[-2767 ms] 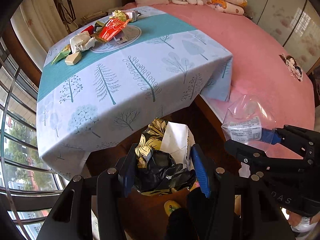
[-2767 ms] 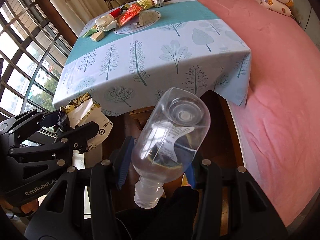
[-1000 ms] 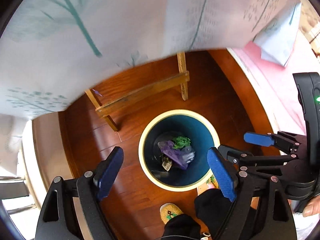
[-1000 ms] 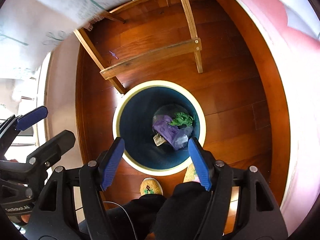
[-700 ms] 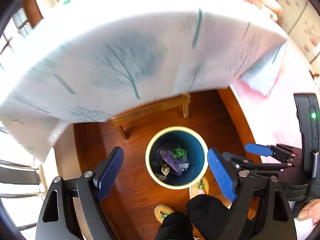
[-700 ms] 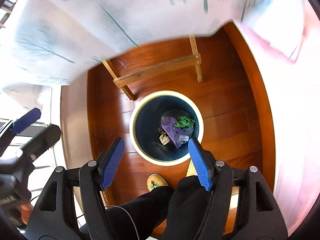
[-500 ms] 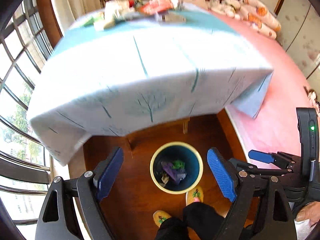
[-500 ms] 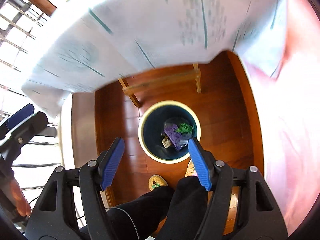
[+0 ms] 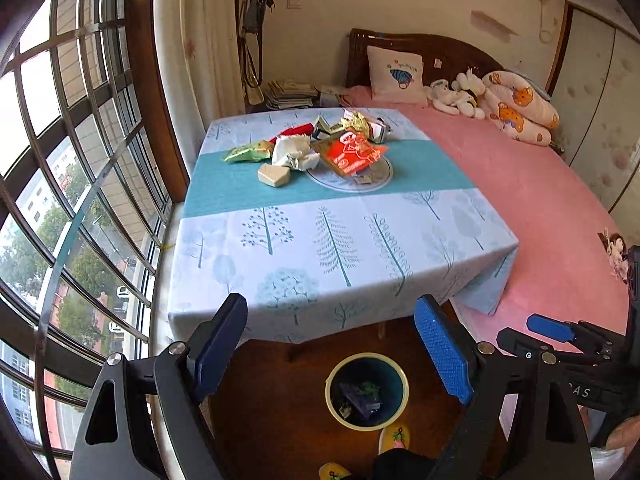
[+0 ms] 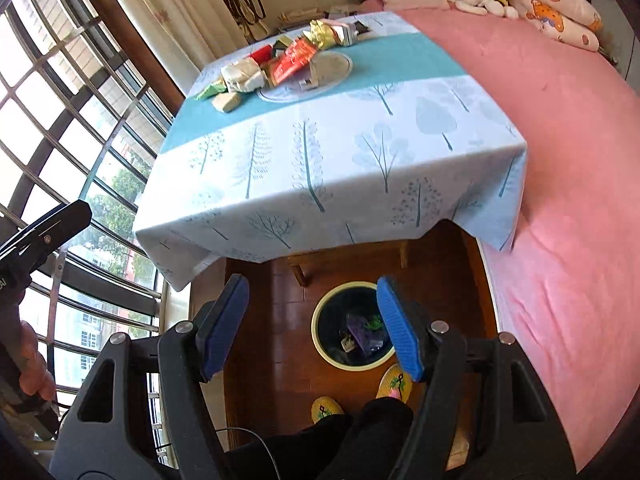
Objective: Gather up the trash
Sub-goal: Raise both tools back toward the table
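Left wrist view shows the left gripper (image 9: pixel 336 350) with its blue-padded jaws spread wide and nothing between them, hanging above the round blue waste bin with a cream rim (image 9: pixel 367 361) on the wooden floor. That bin holds purple and green scraps. Beyond it, the heap of crumpled wrappers and cartons (image 9: pixel 316 148) lies on the far part of the tree-patterned tablecloth (image 9: pixel 336 248). The right gripper (image 10: pixel 312 326) is likewise released and empty, over the same bin.
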Motion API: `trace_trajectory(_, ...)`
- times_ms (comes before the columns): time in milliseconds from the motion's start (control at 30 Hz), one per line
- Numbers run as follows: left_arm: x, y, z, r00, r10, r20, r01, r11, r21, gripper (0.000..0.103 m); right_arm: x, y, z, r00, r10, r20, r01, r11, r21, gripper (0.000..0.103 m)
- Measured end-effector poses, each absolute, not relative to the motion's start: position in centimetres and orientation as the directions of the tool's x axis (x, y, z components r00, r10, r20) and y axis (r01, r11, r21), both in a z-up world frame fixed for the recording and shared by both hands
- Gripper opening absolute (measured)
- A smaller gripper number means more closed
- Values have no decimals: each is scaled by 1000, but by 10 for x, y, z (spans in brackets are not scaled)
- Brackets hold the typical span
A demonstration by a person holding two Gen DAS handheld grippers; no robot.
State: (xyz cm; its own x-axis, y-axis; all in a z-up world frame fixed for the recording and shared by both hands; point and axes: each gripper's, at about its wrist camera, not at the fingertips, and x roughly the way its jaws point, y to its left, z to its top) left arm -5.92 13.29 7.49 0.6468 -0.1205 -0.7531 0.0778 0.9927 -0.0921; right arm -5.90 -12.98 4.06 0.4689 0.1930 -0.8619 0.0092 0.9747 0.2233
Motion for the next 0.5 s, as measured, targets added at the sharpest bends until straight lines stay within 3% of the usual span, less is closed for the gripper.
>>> trace_trajectory(300, -47, 156, 139, 716, -91, -692, 45, 995, -85, 87, -42, -98, 116, 559, 207, -803, -78, 977, 197, 64)
trace_trajectory(500, -23, 156, 160, 741, -65, -669, 24, 997, -71, 87, -10, -85, 132, 576, 225, -786, -123, 974, 189, 64)
